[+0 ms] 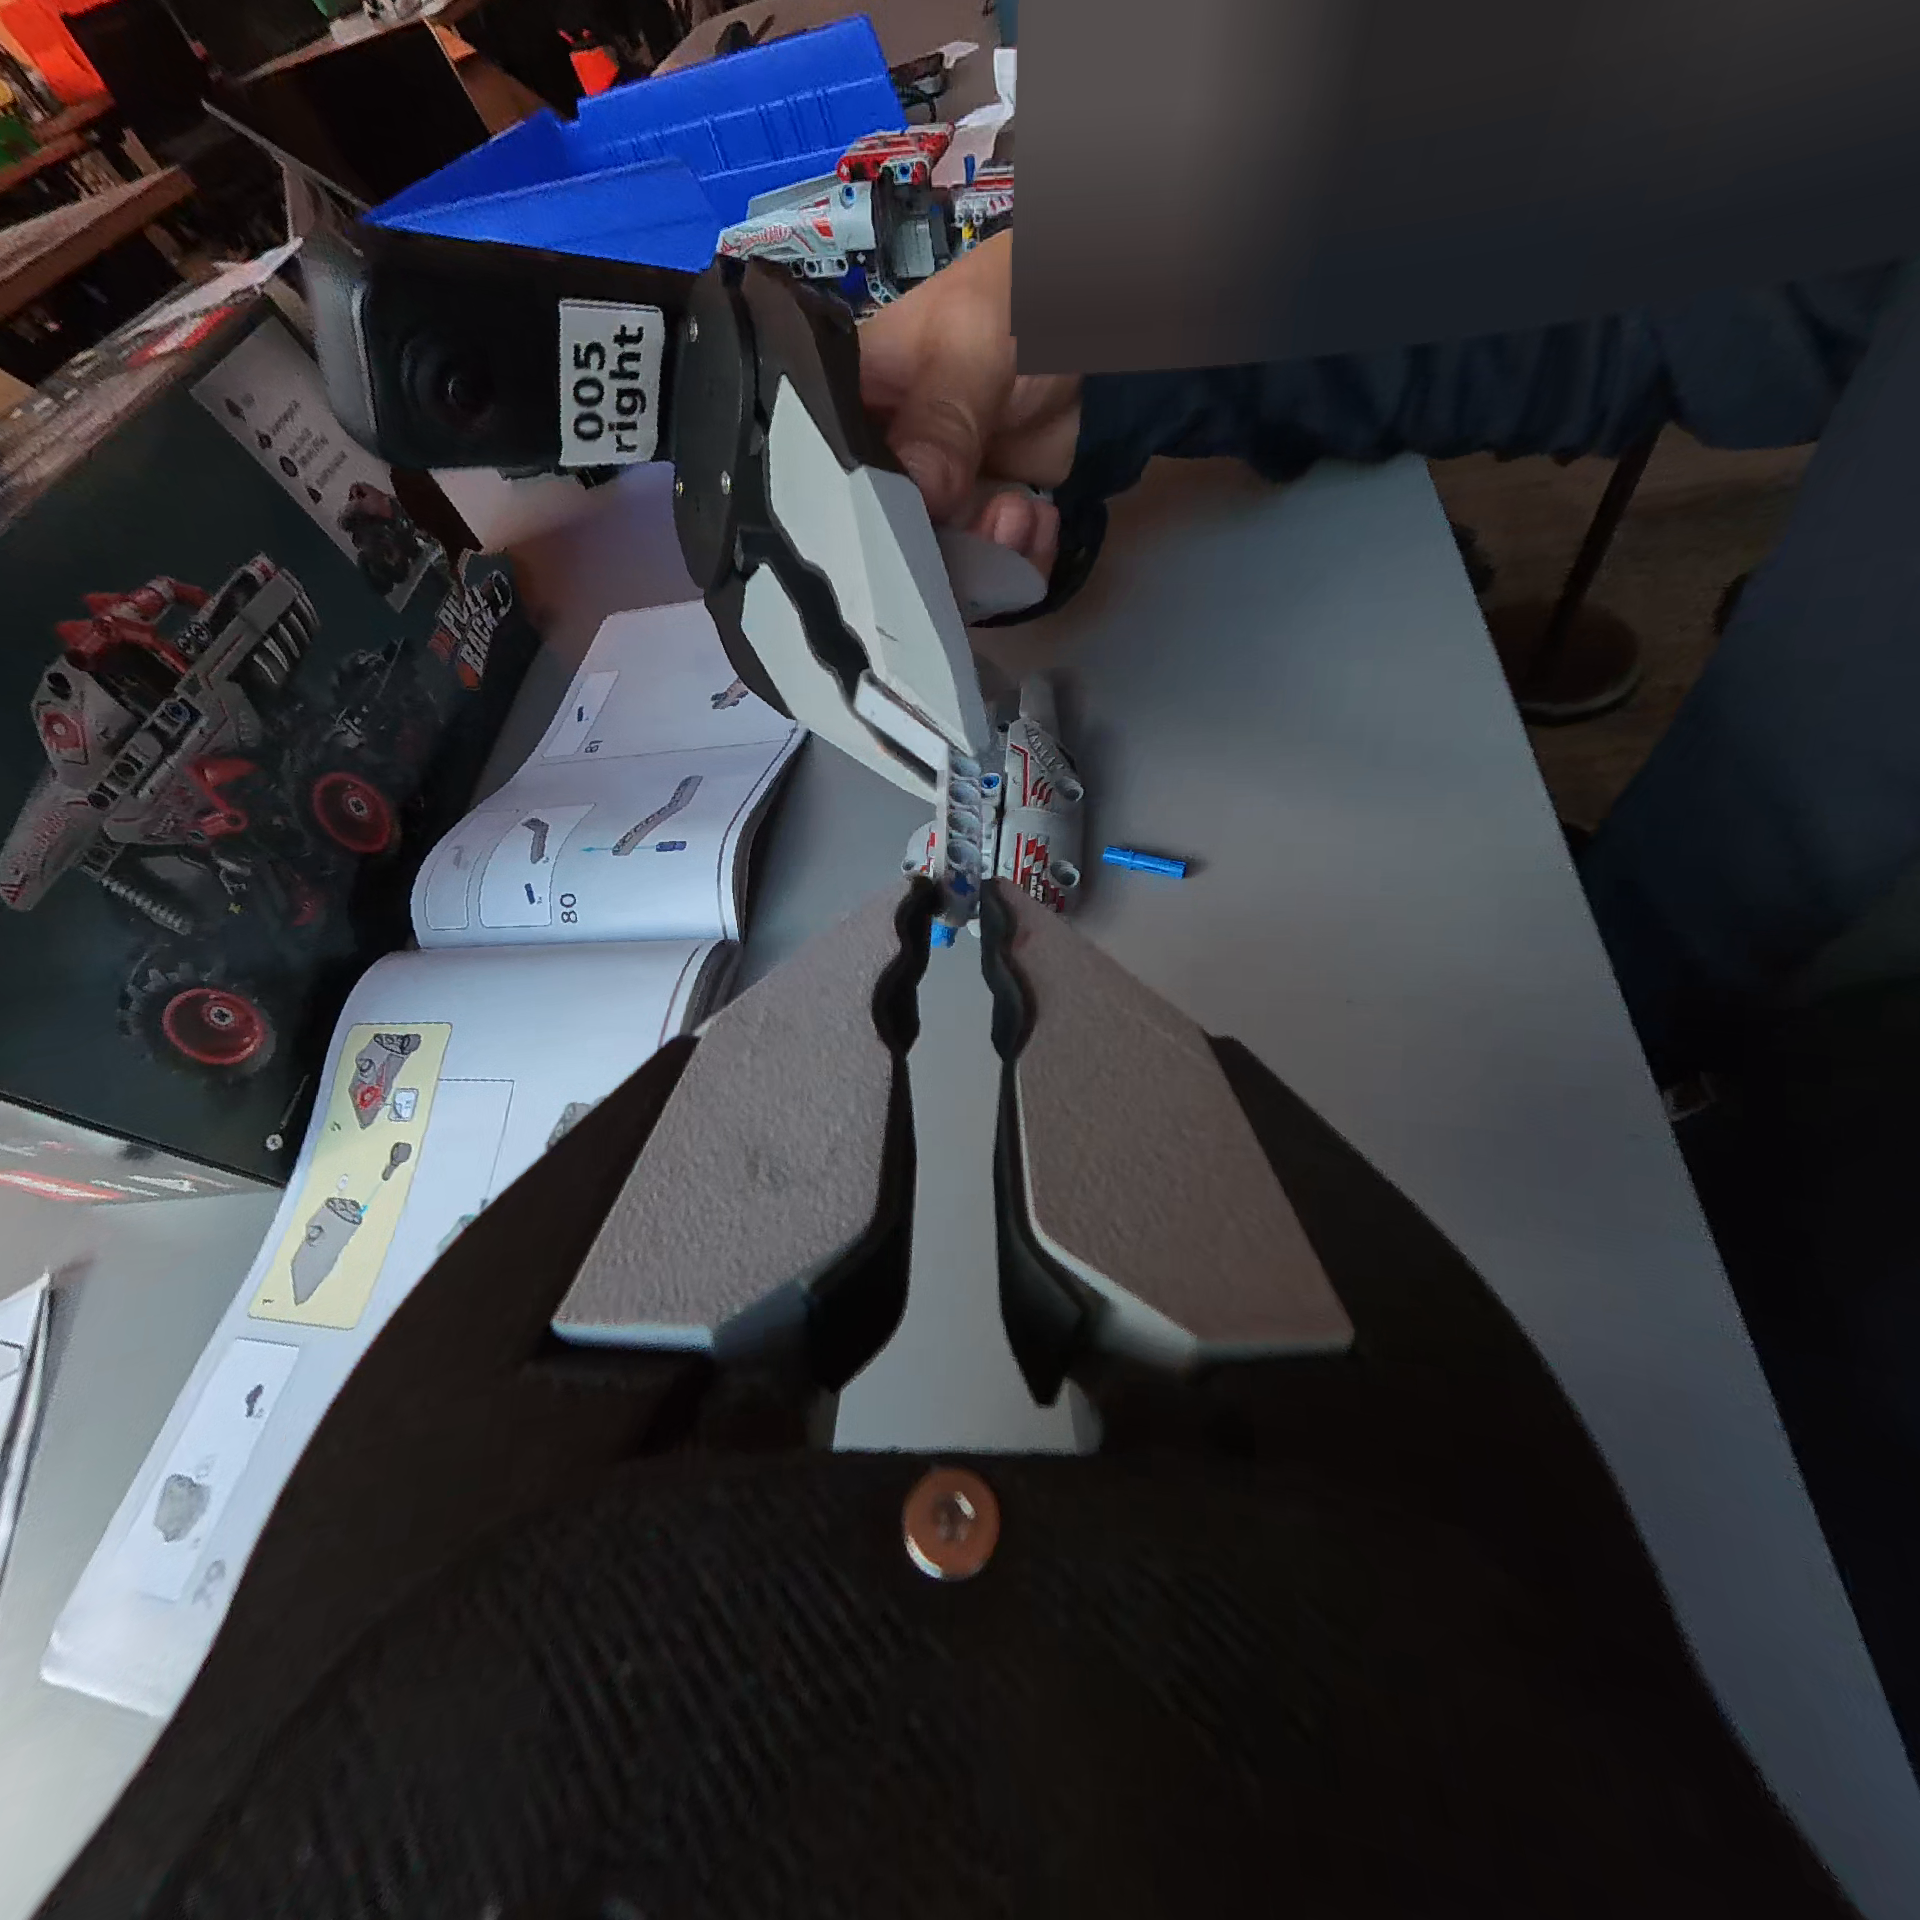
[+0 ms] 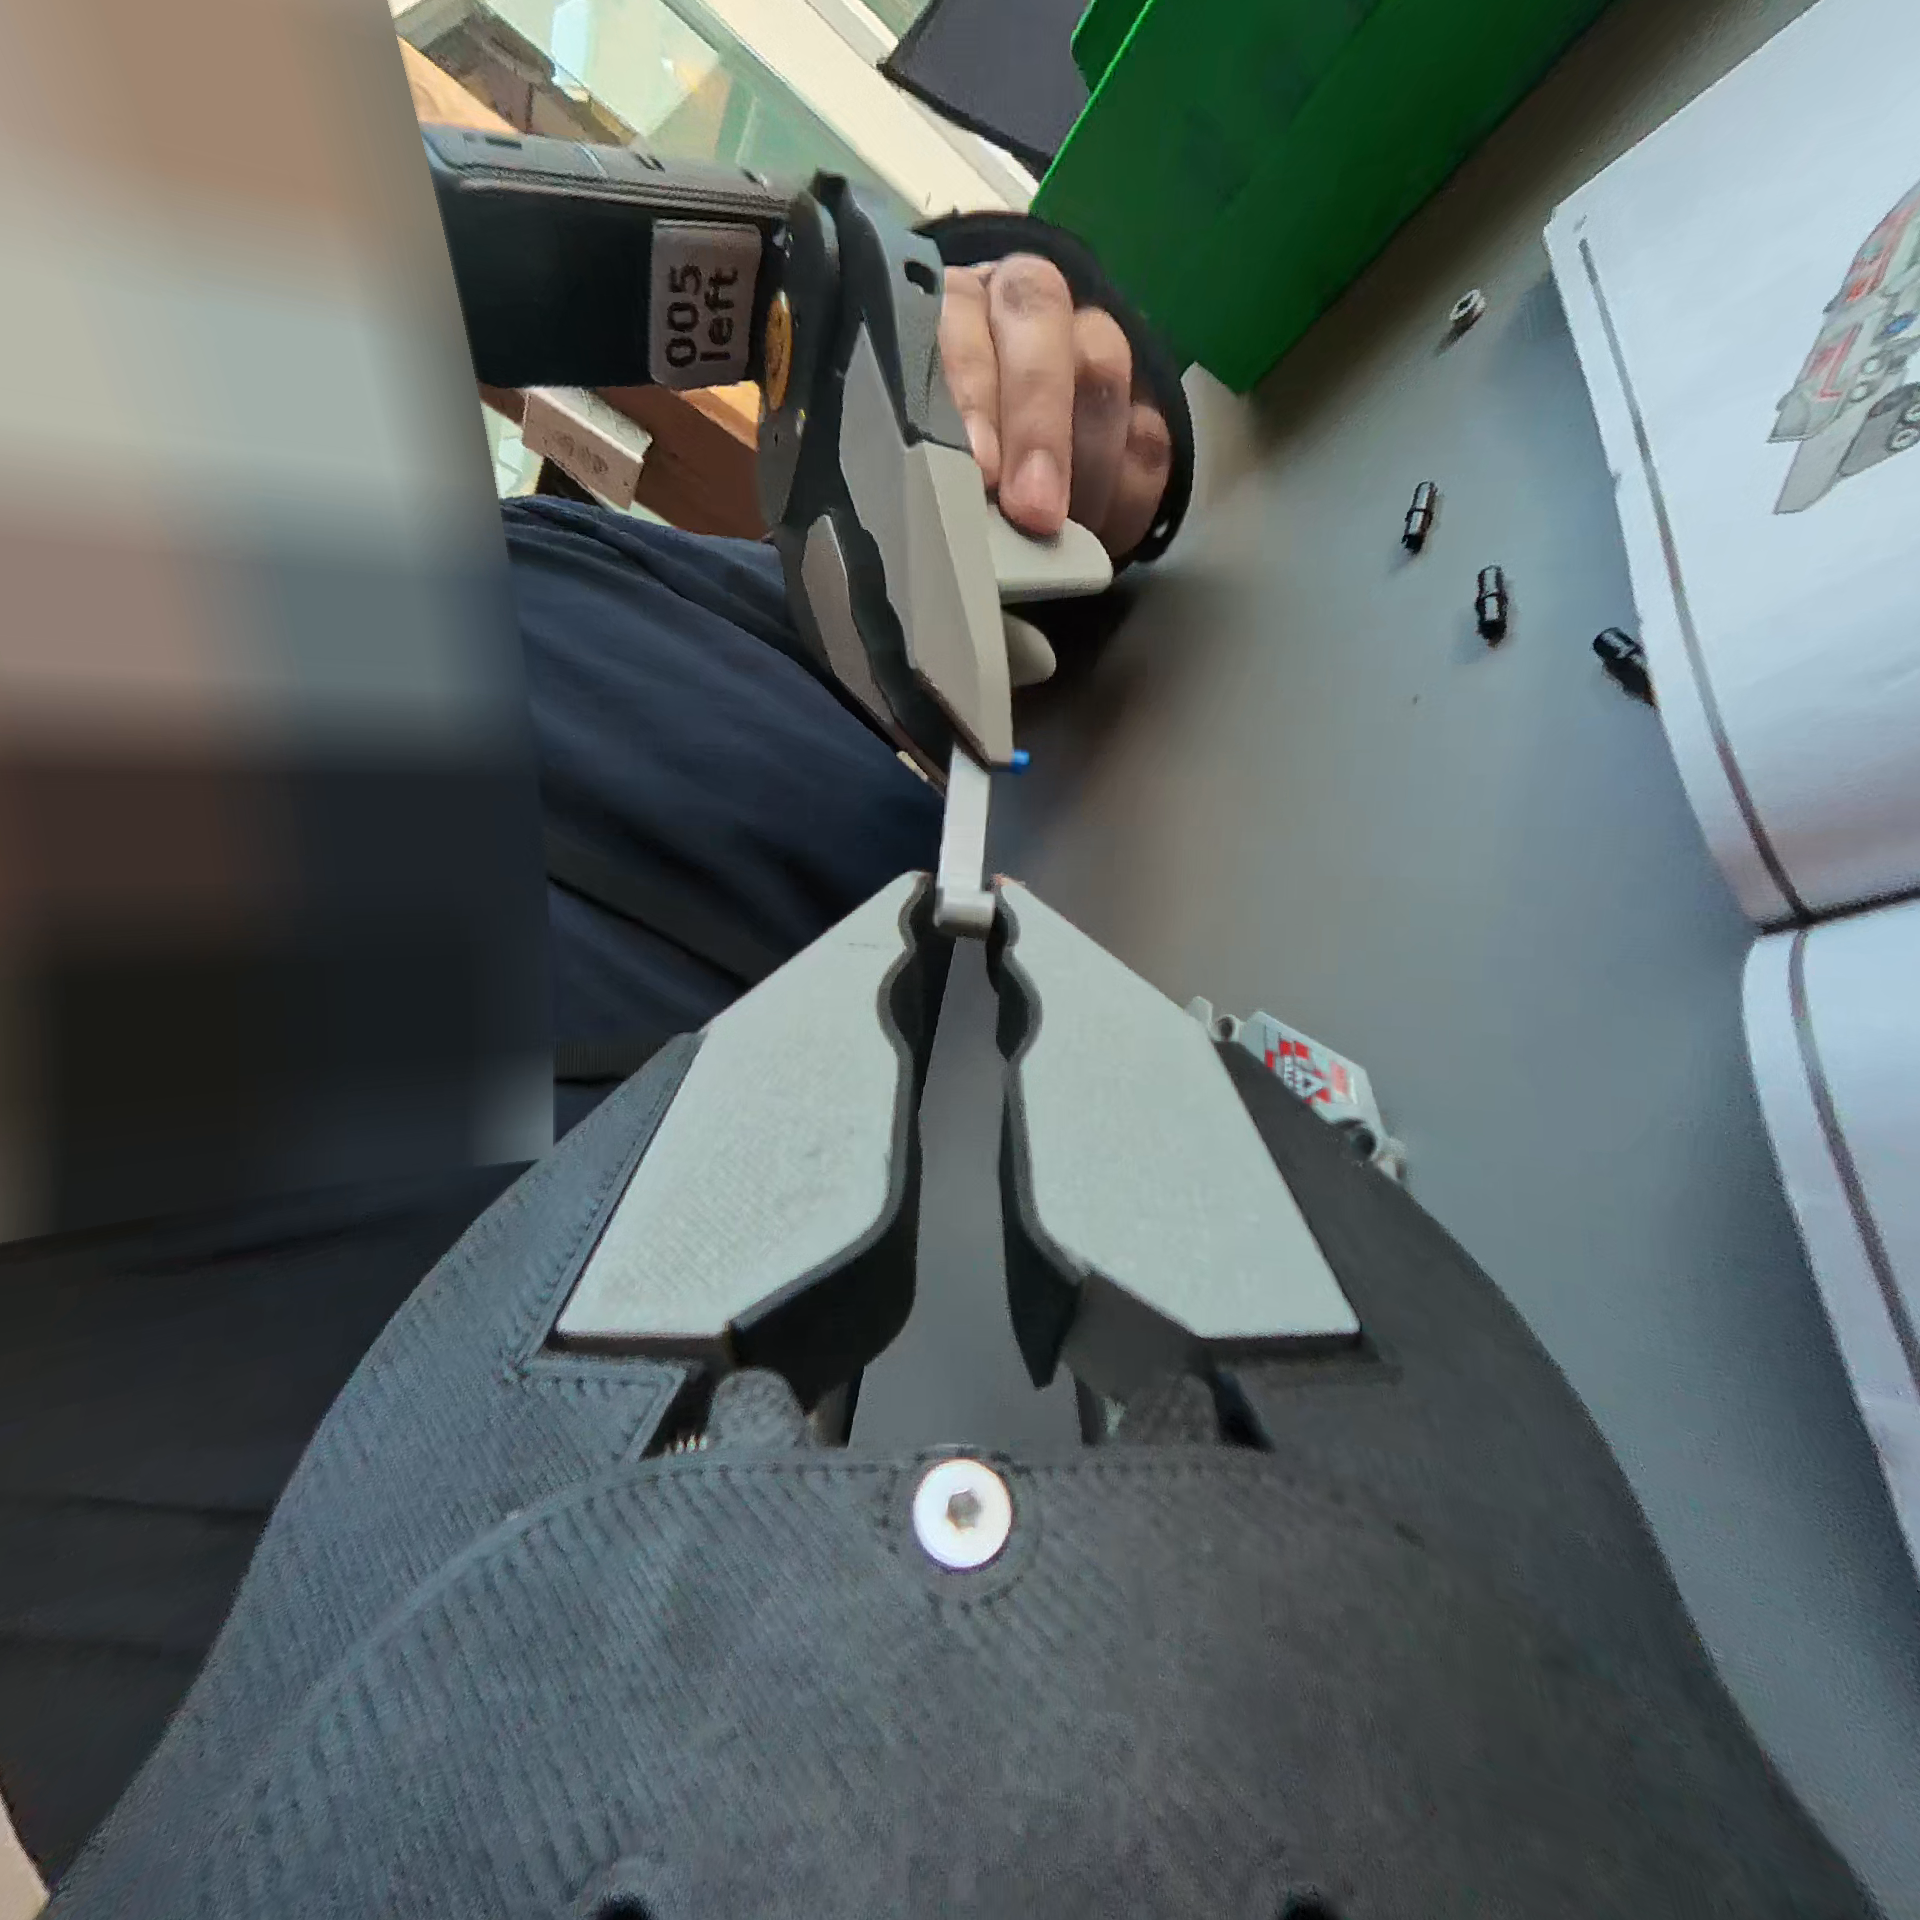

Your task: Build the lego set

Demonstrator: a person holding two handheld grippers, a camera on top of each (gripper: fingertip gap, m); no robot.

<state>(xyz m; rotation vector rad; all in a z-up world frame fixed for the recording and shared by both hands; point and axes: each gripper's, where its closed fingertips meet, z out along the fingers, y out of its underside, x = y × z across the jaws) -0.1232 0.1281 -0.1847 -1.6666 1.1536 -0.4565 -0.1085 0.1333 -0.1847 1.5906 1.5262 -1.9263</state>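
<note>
holding a grey beam (image 1: 961, 821) between us above the worktop (image 1: 1299, 727), our left gripper (image 1: 951, 904) and right gripper (image 2: 966, 914) each pinch one end. its blue pin (image 1: 943, 933) looks seated; a spare blue pin (image 1: 1143, 860), the panel piece (image 1: 1039, 810) and the manual (image 1: 582, 831) suggest much remains.

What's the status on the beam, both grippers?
Left gripper and right gripper each shut on grey holed beam, opposite ends. Spare blue pin on table. Nothing in the way.
</note>
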